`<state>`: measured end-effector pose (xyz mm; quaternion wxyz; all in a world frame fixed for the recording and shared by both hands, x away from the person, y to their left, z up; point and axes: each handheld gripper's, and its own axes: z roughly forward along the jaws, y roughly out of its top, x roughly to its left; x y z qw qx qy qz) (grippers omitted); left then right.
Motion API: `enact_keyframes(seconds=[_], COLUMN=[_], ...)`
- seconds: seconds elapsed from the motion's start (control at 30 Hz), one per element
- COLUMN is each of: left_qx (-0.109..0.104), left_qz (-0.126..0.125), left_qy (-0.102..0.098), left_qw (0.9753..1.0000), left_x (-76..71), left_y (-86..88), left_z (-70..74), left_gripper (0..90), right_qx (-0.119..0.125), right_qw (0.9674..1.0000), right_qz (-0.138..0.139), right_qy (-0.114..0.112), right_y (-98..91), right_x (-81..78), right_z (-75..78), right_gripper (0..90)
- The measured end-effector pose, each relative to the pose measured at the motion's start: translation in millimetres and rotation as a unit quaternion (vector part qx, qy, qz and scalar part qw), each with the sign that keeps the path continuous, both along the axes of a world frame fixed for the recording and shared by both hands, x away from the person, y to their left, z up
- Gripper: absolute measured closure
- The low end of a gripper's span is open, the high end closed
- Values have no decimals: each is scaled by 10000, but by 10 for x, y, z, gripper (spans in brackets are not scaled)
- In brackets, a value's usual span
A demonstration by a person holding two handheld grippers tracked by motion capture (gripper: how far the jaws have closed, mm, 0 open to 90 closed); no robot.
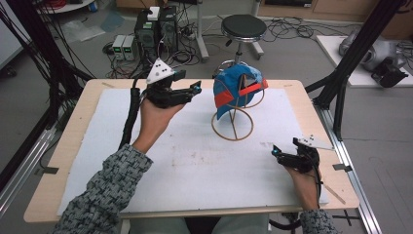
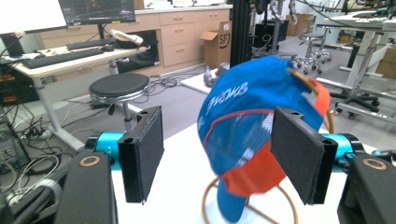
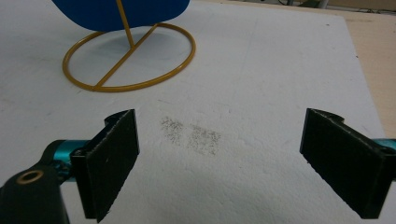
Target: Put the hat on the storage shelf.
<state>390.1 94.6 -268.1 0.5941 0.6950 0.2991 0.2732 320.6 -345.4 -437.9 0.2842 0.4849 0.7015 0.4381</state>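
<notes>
Approach step: we hold the left gripper (image 1: 197,88), jaws spread and empty, just left of the cap (image 1: 238,90) on its far stand (image 1: 233,127); closing on fabric should follow.

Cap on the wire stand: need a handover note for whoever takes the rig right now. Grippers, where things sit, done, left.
Left gripper: open, nothing between the jaws, raised off the table to the left of the cap, pointing at it.
Right gripper: open, empty, low over the white mat near its right edge.
Blue and orange cap: hangs on the gold wire stand, which stands on the mat at the far middle of the table.
Done: cap appears seated on the stand; neither gripper touches it.
Left: cannot tell from here; check that the cap sits straight.
</notes>
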Motion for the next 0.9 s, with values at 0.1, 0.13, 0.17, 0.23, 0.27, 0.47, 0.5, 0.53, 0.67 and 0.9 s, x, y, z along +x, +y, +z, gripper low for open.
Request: enact_keyframes(seconds=[0.1,0.13,0.17,0.23,0.27,0.47,0.5,0.53,0.67,0.9], left_qx=[56,69,82,119,157,276,274,273,282,266], left_qz=[98,129,173,256,299,504,540,552,700,971], left_qy=[28,36,44,18,-4,-53,-43,-48,-47,-101], left_qw=[9999,9999,9998,9996,9994,9983,9982,9981,9971,9949], left_x=[-39,-53,-72,-120,-147,-293,-315,-336,-422,-602], left_y=[117,158,198,277,317,552,593,633,798,1092], left_z=[-53,-69,-83,-118,-135,-231,-245,-261,-334,-499], left_gripper=[332,326,319,308,307,286,285,285,257,233], right_qx=[18,21,16,-17,12,-24,-6,-8,-25,-25], right_qw=[10000,10000,10000,10000,10000,10000,10000,10000,10000,9999], right_qz=[9,4,5,20,23,57,49,52,56,63], right_qy=[7,3,-2,-35,-15,-63,-42,-49,-68,-82], right_y=[12,15,18,22,33,69,78,85,108,112], right_x=[5,9,12,23,23,34,34,38,45,51], right_z=[2,2,2,4,4,13,15,17,22,22], right_gripper=[108,108,108,108,108,108,108,108,109,108])
